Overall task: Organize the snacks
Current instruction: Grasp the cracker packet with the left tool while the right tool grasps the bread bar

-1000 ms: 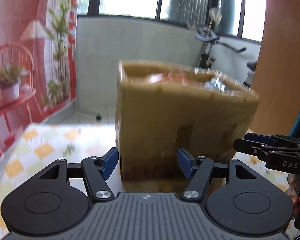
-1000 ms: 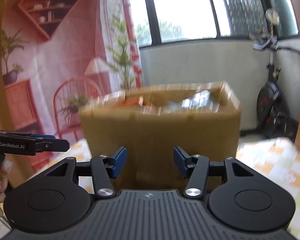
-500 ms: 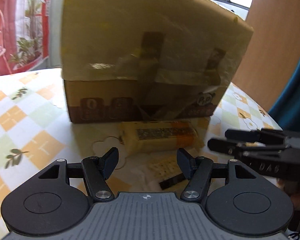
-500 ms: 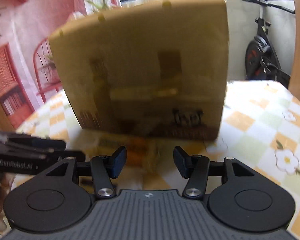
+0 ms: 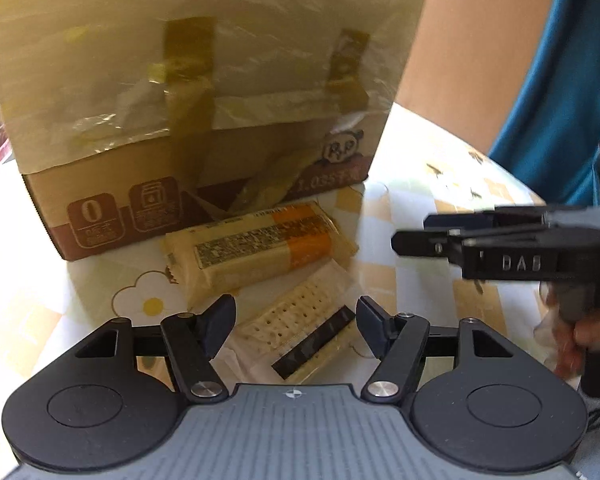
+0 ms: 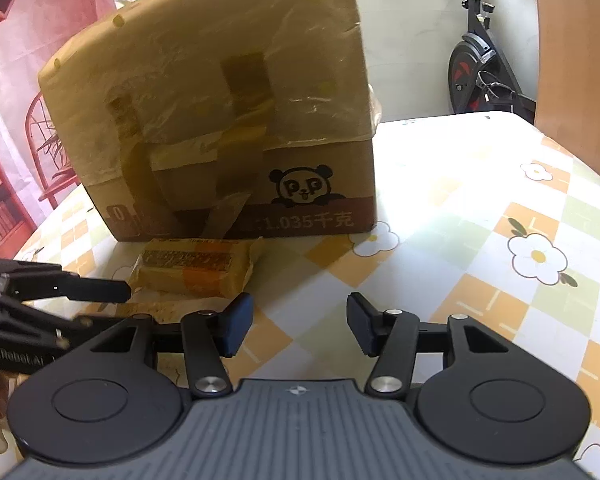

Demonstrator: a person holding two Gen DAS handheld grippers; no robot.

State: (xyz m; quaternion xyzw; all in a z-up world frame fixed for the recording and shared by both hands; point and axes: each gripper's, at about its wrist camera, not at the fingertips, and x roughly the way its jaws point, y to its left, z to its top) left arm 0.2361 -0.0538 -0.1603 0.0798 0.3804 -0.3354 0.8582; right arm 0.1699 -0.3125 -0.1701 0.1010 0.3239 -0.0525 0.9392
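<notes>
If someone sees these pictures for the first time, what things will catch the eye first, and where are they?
First, the big cardboard box, wrapped in shiny tape and printed with a panda, standing at the back of the flowered table. Right before it lie a yellow-orange snack bar and, nearer, a clear cracker packet. The left gripper hangs over that packet with open jaws; the right gripper is open over bare tablecloth.
</notes>
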